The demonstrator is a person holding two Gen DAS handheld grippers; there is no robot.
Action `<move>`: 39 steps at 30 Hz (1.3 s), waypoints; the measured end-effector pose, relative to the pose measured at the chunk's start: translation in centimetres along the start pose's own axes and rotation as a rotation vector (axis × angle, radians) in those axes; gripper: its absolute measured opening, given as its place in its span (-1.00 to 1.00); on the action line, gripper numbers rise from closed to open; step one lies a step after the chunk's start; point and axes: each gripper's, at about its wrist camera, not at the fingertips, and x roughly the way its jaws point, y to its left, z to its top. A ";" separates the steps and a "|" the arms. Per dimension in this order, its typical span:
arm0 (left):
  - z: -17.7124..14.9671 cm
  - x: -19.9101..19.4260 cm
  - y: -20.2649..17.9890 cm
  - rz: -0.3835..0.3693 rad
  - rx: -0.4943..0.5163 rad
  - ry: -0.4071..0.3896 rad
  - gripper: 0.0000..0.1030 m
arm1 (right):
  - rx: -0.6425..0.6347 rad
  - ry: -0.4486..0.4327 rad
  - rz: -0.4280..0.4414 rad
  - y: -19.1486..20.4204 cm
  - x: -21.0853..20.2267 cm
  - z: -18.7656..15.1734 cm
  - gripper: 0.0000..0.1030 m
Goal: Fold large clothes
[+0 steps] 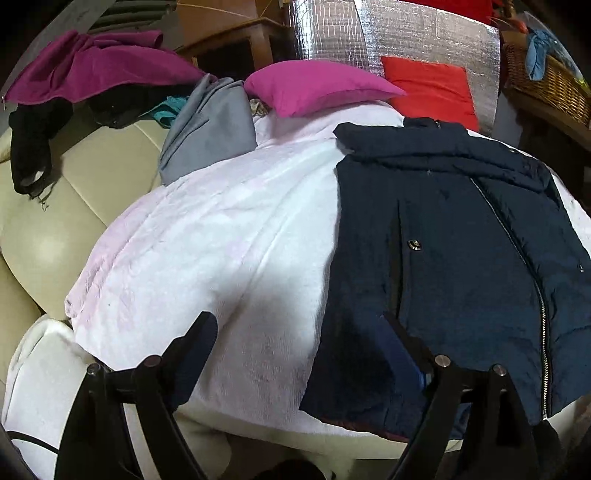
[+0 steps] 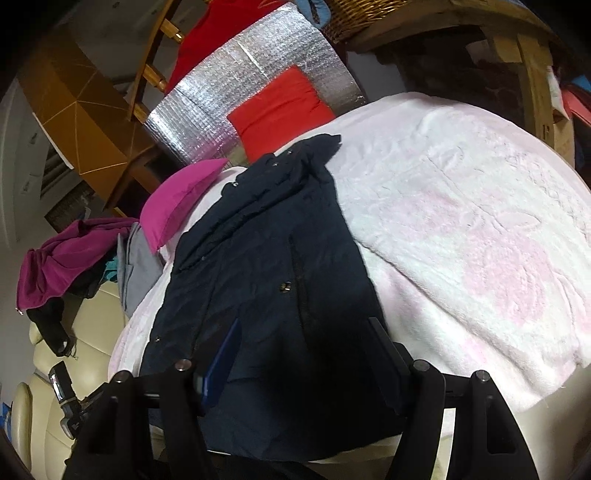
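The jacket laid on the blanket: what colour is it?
Dark navy blue jacket, with a silver zip; clearest in the left wrist view.

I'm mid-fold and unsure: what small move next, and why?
Probably lower both tools onto the navy jacket's bottom hem and pinch it. The jacket lies narrowed on the white blanket, while the left tool and right tool hover open above the hem, gripping nothing.

- Pale pink plush blanket [image 1: 207, 236] covers the work surface; embossed floral pattern in right wrist view.
- Cream leather sofa [image 1: 85, 177] at left, beside the blanket.
- Silver foil insulation panel [image 1: 406, 33] stands behind; red cushion [image 1: 432, 88] leans against it, magenta pillow [image 1: 314, 86] just beside.
- Wicker basket [image 1: 546, 85] on a wooden shelf, far right.
- Wooden furniture [image 2: 74, 110] in the background.
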 end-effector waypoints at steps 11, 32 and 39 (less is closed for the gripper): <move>-0.3 0.0 0.3 0.047 0.006 -0.008 0.71 | 0.078 0.011 -0.010 -3.2 0.3 -0.4 0.38; -0.5 -1.4 0.9 0.031 0.008 -0.067 0.71 | 0.062 -0.005 -0.016 -1.8 -0.5 0.1 0.38; -0.4 -1.2 0.8 0.037 0.017 -0.060 0.71 | 0.081 0.006 -0.022 -2.7 -0.3 -0.1 0.38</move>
